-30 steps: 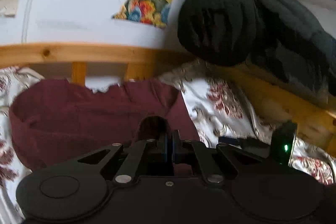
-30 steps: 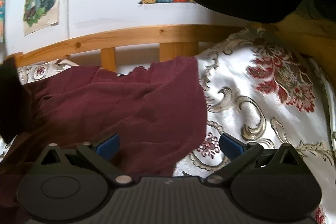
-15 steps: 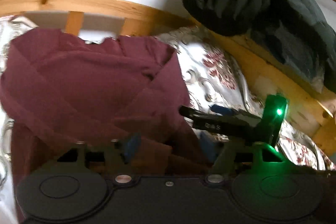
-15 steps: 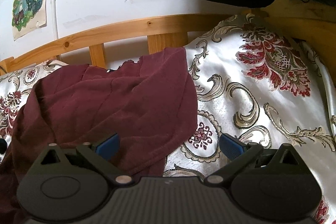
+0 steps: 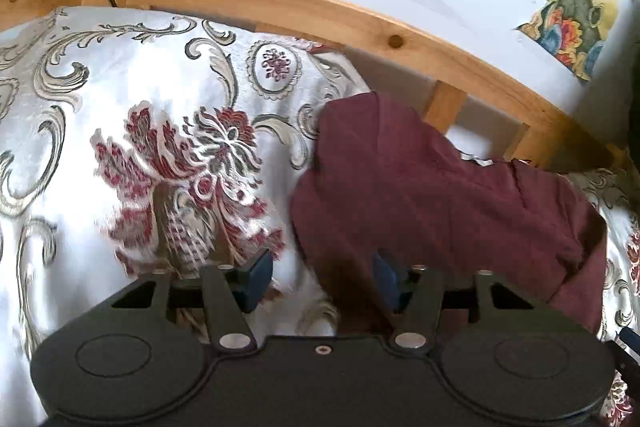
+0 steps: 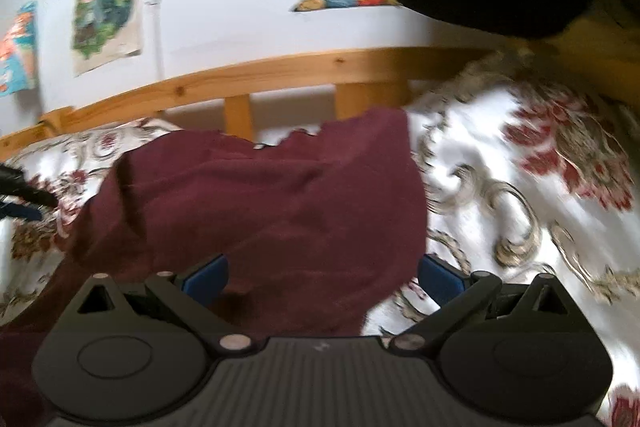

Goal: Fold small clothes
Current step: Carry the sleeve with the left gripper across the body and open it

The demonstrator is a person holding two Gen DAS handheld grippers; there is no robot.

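Two claws released: my left claw [image 5: 316, 277] closing over the limp, light maroon garment's [image 5: 432, 195] lower-centre edge, right claw [image 6: 320, 277] spread wide; I'd pinch that hem.

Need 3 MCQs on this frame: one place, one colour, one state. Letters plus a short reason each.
1. Where does the garment lie?
A. on the patterned bedspread
B. over the wooden rail
C. on the floor

2. What colour is the garment?
A. navy
B. maroon
C. grey

3. How does the right gripper stand?
A. shut on the garment
B. shut on nothing
C. open

Key: 1 A, cloth rests flat on the spread below the rail; 2 B, dark red in both views; 3 C, blue pads stand wide apart.
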